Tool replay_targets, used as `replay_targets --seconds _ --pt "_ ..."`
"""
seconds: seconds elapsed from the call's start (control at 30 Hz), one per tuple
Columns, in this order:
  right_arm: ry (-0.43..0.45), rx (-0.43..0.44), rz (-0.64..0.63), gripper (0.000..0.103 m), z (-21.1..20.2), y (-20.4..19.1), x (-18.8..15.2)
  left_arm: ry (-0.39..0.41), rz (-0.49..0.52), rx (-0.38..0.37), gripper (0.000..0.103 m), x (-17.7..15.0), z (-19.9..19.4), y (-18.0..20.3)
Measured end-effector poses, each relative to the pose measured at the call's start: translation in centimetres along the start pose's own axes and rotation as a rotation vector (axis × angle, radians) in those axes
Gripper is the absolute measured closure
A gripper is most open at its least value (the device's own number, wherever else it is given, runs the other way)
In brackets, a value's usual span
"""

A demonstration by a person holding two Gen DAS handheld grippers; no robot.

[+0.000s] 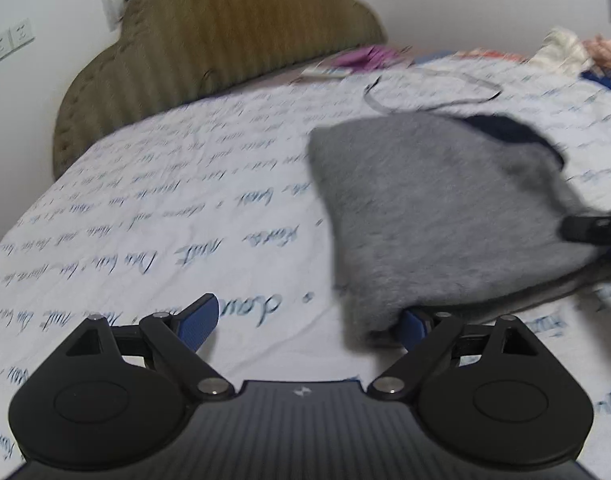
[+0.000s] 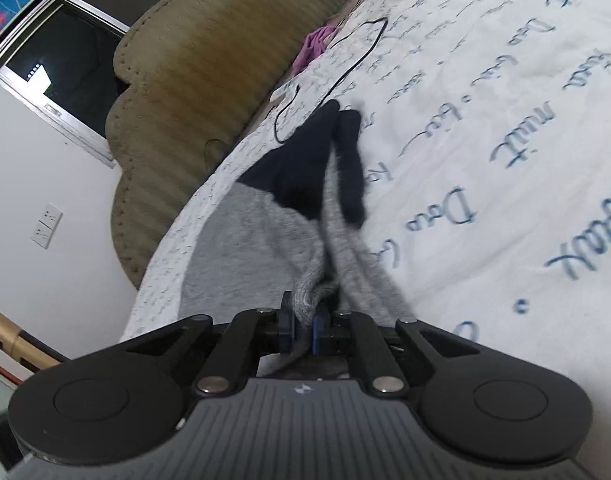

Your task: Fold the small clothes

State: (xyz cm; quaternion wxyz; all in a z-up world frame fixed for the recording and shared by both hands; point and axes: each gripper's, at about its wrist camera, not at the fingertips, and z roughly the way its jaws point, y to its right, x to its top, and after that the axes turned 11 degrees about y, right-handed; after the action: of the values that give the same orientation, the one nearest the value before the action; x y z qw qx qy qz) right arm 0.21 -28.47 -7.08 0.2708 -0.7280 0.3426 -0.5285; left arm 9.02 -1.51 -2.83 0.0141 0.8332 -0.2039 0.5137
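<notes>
Right gripper (image 2: 304,326) jaws clamp grey garment (image 2: 261,248); left gripper (image 1: 309,322) jaws wide, empty

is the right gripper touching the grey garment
Touching. In the right wrist view the right gripper has its jaws closed on a bunched fold of the grey garment, the fabric pinched between both blue pads.
</notes>
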Motion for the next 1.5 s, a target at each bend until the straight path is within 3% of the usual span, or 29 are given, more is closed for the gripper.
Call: replay_targets --seconds 0.1,0.17,0.27,0.3,0.4,0.47,0.6,0.67,0.7,0.77,0.83,0.9,1.07,1.2,1.5 --pt "0.044 -0.041 -0.147 0.094 -1.7 -1.2 -0.1 -0.023 -0.036 -0.034 0.012 -0.3 -0.3 -0.7" --pt "0.045 -0.068 -0.216 0.094 -2.3 -1.7 -0.1 -0.029 -0.008 -0.039 0.012 -0.4 -0.7 -0.5" --pt "-0.035 -0.089 -0.272 0.093 -1.3 -1.8 -0.5 -0.049 0.019 -0.066 0.012 -0.7 -1.3 -0.4" --pt "-0.035 -0.095 -0.283 0.083 -1.5 -2.0 -0.4 -0.050 0.015 -0.085 0.012 -0.6 -1.8 -0.5" --pt "0.024 -0.105 -0.327 0.079 -3.5 -3.1 0.0 -0.012 -0.029 -0.141 0.012 -0.1 -4.1 -1.5" --pt "0.089 -0.128 -0.431 0.078 -4.6 -4.7 -0.1 0.019 -0.071 -0.166 0.012 0.7 -4.9 -2.1" --pt "0.074 -0.060 -0.603 0.074 -3.5 -7.2 -1.6 -0.018 -0.176 -0.172 0.012 2.1 -2.5 -1.9" --pt "0.006 -0.105 -0.647 0.070 -1.7 -7.0 -2.4 -0.091 -0.187 -0.161 0.012 1.6 -0.5 -1.2" --pt "-0.029 -0.146 -0.648 0.071 -1.0 -6.4 -2.7 -0.125 -0.188 -0.153 0.012 1.1 0.2 -0.9" --pt "-0.006 -0.149 -0.620 0.070 -1.8 -6.1 -2.7 -0.134 -0.201 -0.155 0.012 0.3 0.2 -0.7" --pt "0.035 -0.140 -0.668 0.058 -3.0 -7.3 -2.9 -0.103 -0.179 -0.142 0.012 0.0 -0.7 -0.3" --pt "0.052 -0.136 -0.720 0.029 -3.4 -8.0 -3.5 -0.096 -0.146 -0.122 0.012 0.0 -0.9 0.4" --pt "0.024 -0.222 -0.739 0.024 -2.8 -7.1 -5.0 -0.099 -0.142 -0.105 0.012 -0.6 -1.2 1.3" --pt "0.002 -0.219 -0.711 0.012 -3.2 -6.5 -5.3 -0.079 -0.120 -0.065 0.011 -1.1 -1.5 2.2" --pt "0.004 -0.250 -0.741 0.001 -3.1 -6.4 -6.1 -0.057 -0.143 -0.030 0.007 -1.9 -1.8 2.5"
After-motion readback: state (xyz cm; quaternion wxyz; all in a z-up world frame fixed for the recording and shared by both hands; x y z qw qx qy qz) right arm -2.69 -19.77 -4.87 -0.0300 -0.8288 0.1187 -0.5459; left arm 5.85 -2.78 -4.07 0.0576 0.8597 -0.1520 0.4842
